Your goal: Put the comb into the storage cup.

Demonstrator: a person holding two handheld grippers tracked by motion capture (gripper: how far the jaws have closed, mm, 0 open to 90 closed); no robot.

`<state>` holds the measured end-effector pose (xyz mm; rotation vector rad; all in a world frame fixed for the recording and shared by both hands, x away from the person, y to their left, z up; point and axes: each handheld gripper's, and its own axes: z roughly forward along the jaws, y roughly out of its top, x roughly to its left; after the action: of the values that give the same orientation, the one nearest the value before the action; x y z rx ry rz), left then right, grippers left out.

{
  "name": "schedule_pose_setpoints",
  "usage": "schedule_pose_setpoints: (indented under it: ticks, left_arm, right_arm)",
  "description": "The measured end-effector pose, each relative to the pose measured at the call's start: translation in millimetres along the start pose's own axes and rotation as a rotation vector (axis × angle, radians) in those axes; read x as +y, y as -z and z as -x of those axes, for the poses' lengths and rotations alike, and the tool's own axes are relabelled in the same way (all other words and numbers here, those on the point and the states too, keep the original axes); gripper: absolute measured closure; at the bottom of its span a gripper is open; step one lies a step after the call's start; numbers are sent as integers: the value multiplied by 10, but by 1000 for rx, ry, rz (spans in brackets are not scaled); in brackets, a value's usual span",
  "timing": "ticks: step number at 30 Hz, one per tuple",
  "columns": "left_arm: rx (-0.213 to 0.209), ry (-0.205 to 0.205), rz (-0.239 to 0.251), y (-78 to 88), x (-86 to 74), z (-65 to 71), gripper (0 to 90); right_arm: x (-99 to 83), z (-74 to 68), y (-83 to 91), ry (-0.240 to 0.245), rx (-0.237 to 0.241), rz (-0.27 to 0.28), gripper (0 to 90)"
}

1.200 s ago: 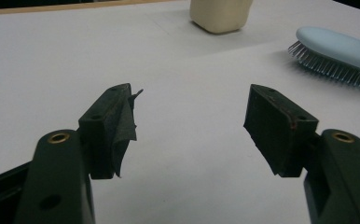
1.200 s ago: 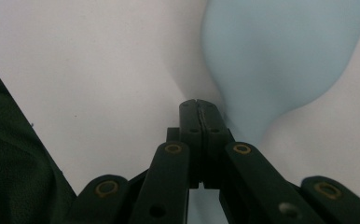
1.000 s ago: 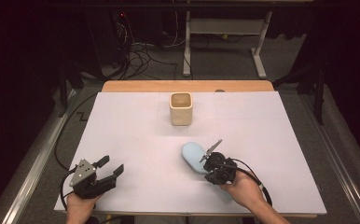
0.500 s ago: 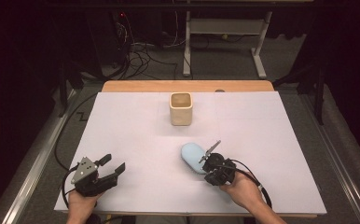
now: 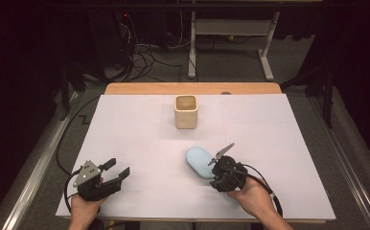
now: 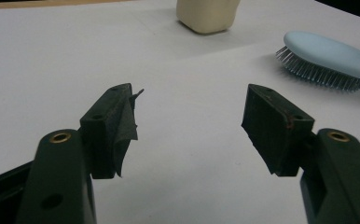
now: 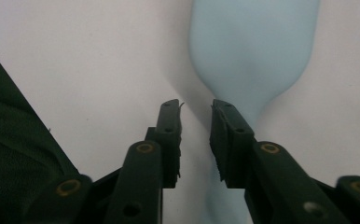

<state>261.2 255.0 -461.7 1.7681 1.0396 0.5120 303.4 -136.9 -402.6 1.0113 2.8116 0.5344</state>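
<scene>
In the high view, the left tool [image 5: 117,168] sits at the lower left of the frame, low over the white bench [image 5: 140,143], held by a hand [image 5: 85,208] that comes in from the bottom edge. Its jaws stand about half apart with nothing between them; the left gripper view shows bare bench in the gap.

At the lower middle-right of the high view, the right tool [image 5: 215,173] points toward the upper left, over the handle end of the light blue hairbrush [image 5: 198,160]. Its jaws have just been opening. In the right gripper view they stand a little apart, above the narrow handle of the brush, and the pads do not press on it; whether one pad touches the handle cannot be told.

The hairbrush lies bristles down on the bench, just below the middle of the high view, with its oval head toward the upper left.

Farther back, at the upper middle, a cream square cup [image 5: 186,110] stands upright, well apart from the brush.
</scene>
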Motion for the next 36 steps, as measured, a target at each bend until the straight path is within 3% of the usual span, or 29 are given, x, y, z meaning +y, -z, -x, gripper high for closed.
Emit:
schedule_pose_setpoints:
  ticks: [8,10,14,27,28,29,36]
  left_arm:
    - [12,-4,5,2,2,3,347]
    - [13,3,5,0,1,-7,346]
    - [14,6,10,5,0,-10,345]
    - [12,-1,12,11,2,-5,346]
    - [12,-2,11,11,1,-4,347]
    - [12,-3,10,9,2,-4,348]
    - [13,-7,9,5,4,4,348]
  right_arm:
    - [-49,115,22,-71,-23,27,519]
    - [-58,136,-21,-106,-21,24,453]
    - [-46,165,-160,-119,-25,-8,378]
    - [51,117,-428,-115,-61,-76,318]
    - [59,76,-425,-152,-76,-90,318]
    - [62,100,-438,-95,-82,-81,317]
    - [79,118,-439,-112,-85,-85,374]
